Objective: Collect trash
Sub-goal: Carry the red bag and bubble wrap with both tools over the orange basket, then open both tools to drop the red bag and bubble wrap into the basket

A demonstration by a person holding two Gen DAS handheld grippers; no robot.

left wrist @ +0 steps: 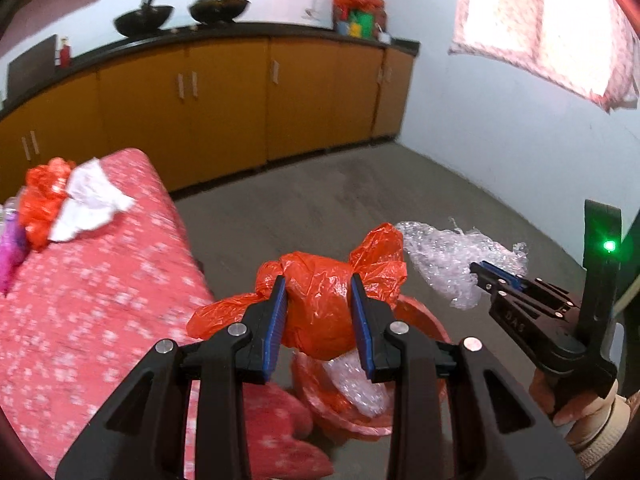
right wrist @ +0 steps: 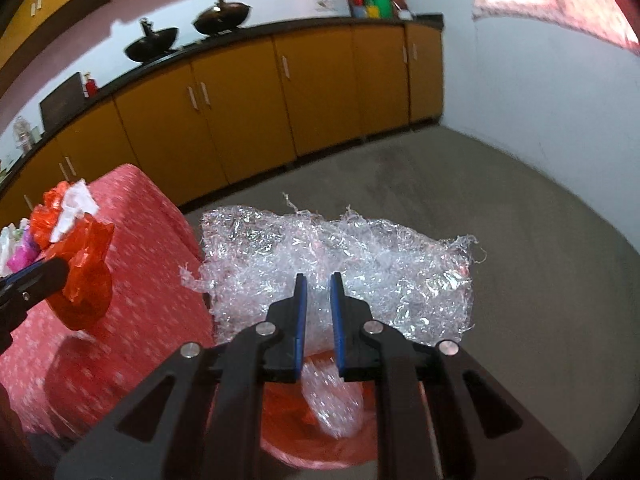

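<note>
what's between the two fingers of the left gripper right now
A crumpled orange plastic bag sits pinched between the left gripper fingers, seen in the left wrist view.

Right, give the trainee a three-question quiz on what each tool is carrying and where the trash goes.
1. True or false: the left tool is clamped on an orange plastic bag.
2. What does the right tool hold?
A. white paper
B. clear bubble wrap
C. a pink bottle
3. Fill in: below both tools sits a red ___ that already holds some trash.

Key
1. True; the bag bulges between its blue pads.
2. B; the clear bubble wrap is pinched between nearly closed pads.
3. Bin; the red bin contains bubble wrap. An orange bag and white paper remain on the pink-covered table.
</note>
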